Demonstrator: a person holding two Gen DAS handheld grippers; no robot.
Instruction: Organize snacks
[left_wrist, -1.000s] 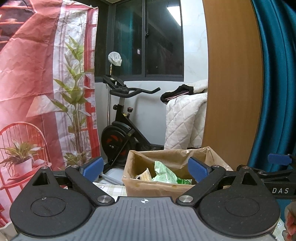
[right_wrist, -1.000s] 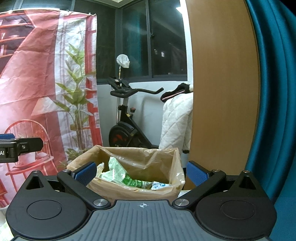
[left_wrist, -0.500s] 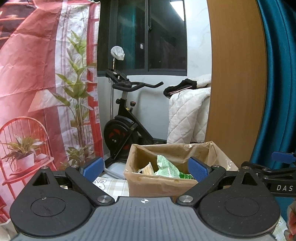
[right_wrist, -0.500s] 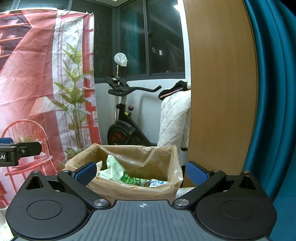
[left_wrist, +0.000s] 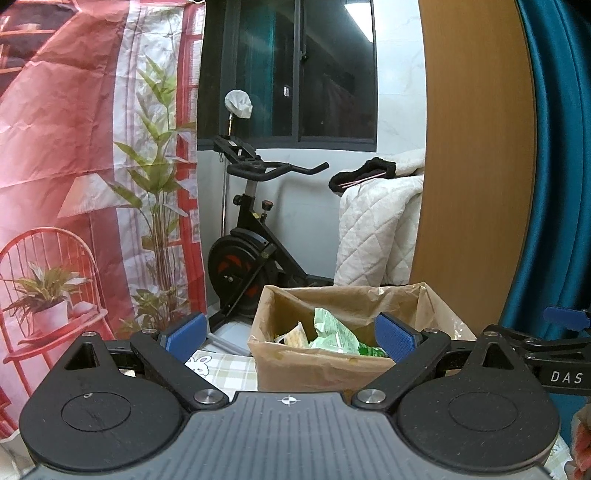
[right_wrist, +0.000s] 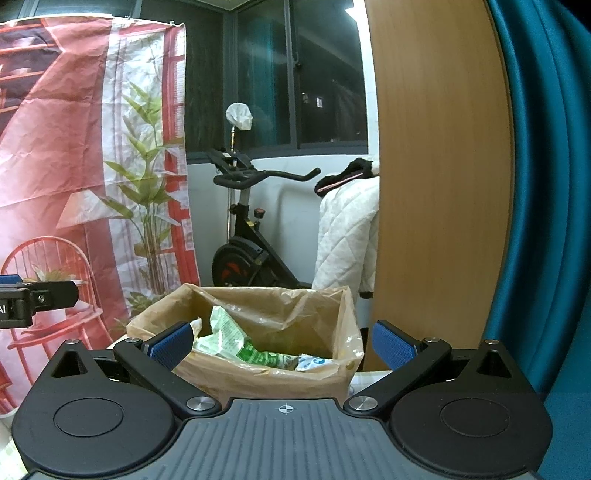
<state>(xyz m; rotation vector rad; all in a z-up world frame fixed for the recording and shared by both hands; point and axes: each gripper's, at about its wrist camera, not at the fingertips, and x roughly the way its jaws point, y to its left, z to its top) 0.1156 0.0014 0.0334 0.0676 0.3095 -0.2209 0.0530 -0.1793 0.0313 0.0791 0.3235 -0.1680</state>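
Since the earlier frames both cameras have tipped slightly downward, so the brown paper bag (left_wrist: 325, 365) sits lower and fuller in each view; nothing in it has shifted.

Left wrist view: I hold the left gripper (left_wrist: 291, 334) with its jaws spread wide and nothing between the blue pads (left_wrist: 184, 330). The bag stands just ahead on the checked tablecloth (left_wrist: 221, 373), its mouth open, with a green snack packet (left_wrist: 332, 334) and a pale one inside. The right gripper (left_wrist: 561, 363) shows at the right edge.

Right wrist view: the right gripper (right_wrist: 282, 345) is likewise spread and empty. The same bag (right_wrist: 258, 376) lies directly ahead, holding the green packet (right_wrist: 229, 334) and a white-and-blue packet (right_wrist: 314, 362) near its front rim.

Procedure, as I judge it: no loose snack is visible, so I should pitch one camera down to the table, locate the next packet, grip it by a flat edge, and carry it clear over the rim without denting the soft paper wall.
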